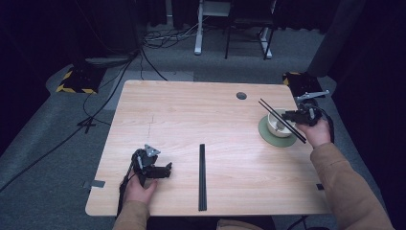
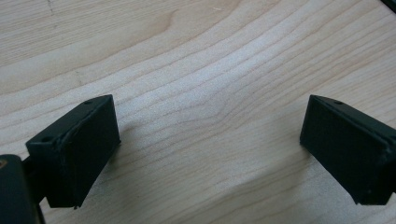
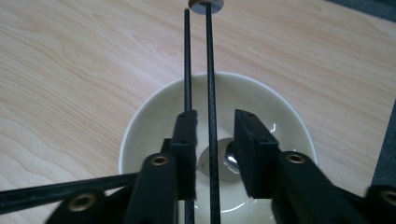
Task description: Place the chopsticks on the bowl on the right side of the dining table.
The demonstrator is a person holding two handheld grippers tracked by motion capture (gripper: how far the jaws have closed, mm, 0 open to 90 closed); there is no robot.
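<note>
Right gripper (image 3: 215,140) sits over a cream round ceramic bowl (image 3: 154,116), jaws a little apart with a gap between them. Two thin black chopsticks (image 3: 208,70) run through that gap; one lies against the left jaw, the other is free in the middle, so nothing is squeezed tight. The sticks cross the bowl rim and point toward a small round hole in the table (image 3: 206,4). Something shiny rests at the bottom of the bowl, partly hidden by the jaws.

From the high view, the right gripper (image 1: 287,115) is at the right edge of the light wooden table (image 1: 191,115), the bowl (image 1: 277,125) sits on a flat round green mat (image 1: 268,136), and the chopsticks (image 1: 282,120) lie slanted across the bowl.

Left gripper (image 1: 165,170) rests low near the front left of the table, held by a hand (image 1: 139,189); its jaws stand wide apart over bare wood, gripping nothing. A long black flat strip (image 1: 202,177) lies just beside it, toward the table's middle.
</note>
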